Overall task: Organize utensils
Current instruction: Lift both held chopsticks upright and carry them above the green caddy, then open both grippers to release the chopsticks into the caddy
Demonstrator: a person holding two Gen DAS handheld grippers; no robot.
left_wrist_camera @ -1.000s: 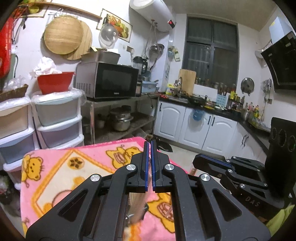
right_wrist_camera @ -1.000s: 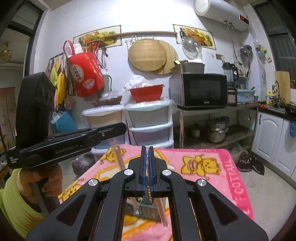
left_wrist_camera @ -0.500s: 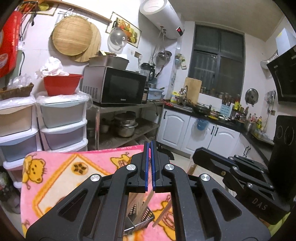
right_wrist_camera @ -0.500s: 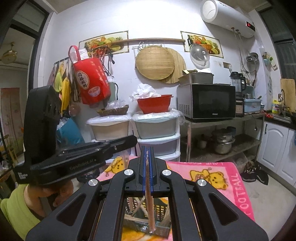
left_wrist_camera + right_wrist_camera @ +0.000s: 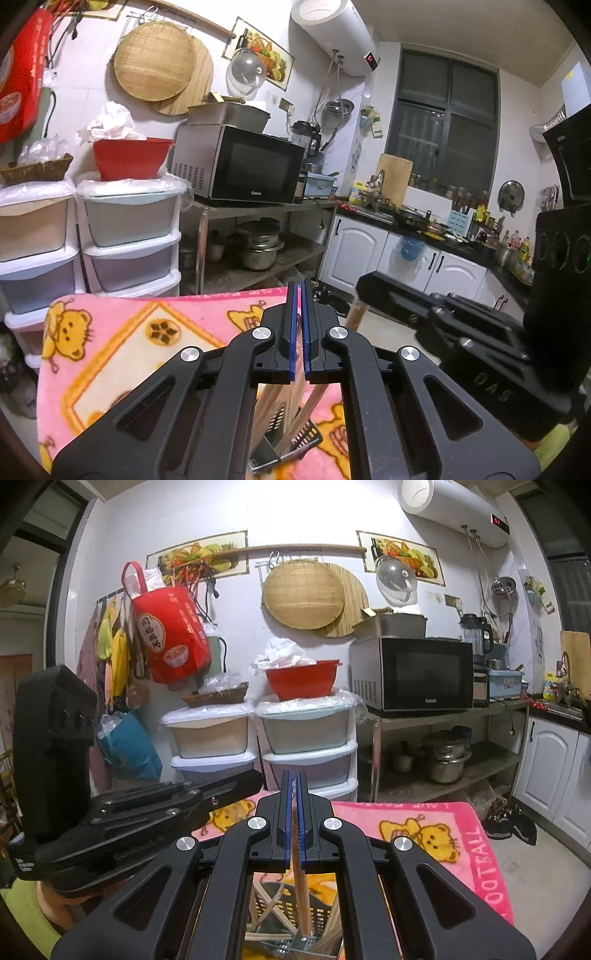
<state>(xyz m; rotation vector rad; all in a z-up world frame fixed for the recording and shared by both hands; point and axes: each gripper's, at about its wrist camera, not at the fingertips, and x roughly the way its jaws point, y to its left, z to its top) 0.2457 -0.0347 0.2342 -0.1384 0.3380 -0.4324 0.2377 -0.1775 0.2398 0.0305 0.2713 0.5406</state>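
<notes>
- Right gripper (image 5: 294, 812): fingers drawn narrow on the wooden handle (image 5: 298, 864) of a utensil. The handle runs from between the pads toward 6 o'clock; its metal end (image 5: 303, 941) sits low inside the black basket (image 5: 325, 915).
- Left gripper (image 5: 298, 332): fingers nearly together. Wooden sticks (image 5: 280, 410) rise toward the pads from 6 o'clock, but whether one is pinched cannot be told; the gap shows only a sliver.
- Black basket, left view (image 5: 303, 441): stands directly below both grippers on the pink bear blanket (image 5: 122, 343). Several wooden-handled pieces lean inside it, crossed rather than parallel.
- Left gripper body appears at 9 o'clock in the right view, just beside the right one.
- Progress, as judged: well advanced. Most utensils appear already in the basket, and no loose utensil shows on the visible blanket.
- Outstanding, as judged: release of the held utensil once seated; straightening the crossed handles may remain. Blanket areas hidden beneath the grippers cannot be verified.
</notes>
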